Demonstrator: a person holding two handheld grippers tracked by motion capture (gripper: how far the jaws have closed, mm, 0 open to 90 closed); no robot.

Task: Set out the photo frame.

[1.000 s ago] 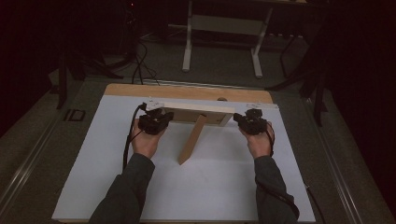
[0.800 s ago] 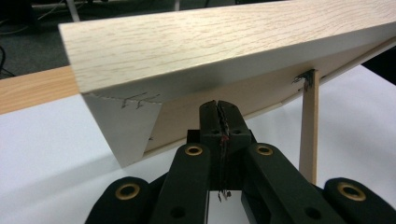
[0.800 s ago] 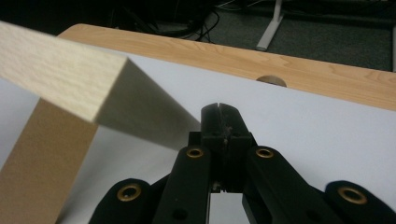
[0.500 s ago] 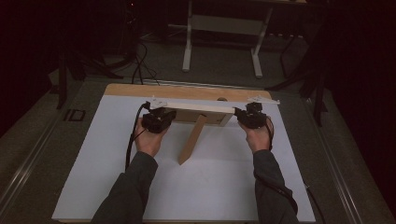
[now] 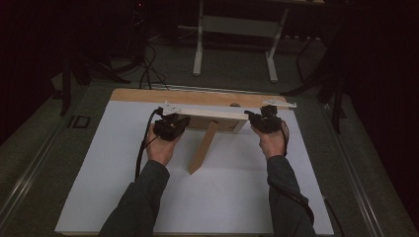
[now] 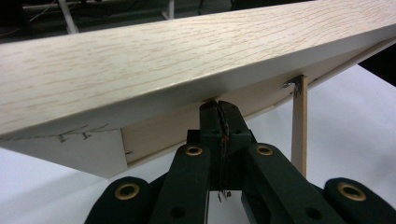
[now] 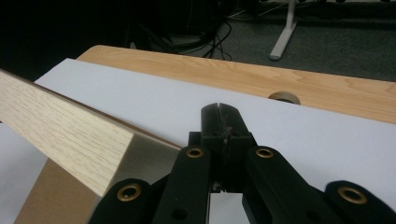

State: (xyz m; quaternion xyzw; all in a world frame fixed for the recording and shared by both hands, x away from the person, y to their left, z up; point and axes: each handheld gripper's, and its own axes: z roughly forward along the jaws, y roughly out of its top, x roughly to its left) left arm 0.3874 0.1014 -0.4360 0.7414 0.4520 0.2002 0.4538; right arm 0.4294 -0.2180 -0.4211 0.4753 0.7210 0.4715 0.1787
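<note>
The pale wooden picture frame (image 5: 212, 116) stands propped on its strut at the white-topped bench's (image 5: 99, 187) far side. Both jaws pressed together, the left hand-held gripper (image 6: 218, 112) and right hand-held gripper (image 7: 218, 114) flank it; steadying it likely needs even, gentle nudges.

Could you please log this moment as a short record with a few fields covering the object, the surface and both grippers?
object: wooden picture frame, face away from the person, propped on its back strut
surface: white sheet over a wooden table
left gripper: jaws shut, at the frame's left end
right gripper: jaws shut, at the frame's right end
contact with frame: cannot tell
</note>
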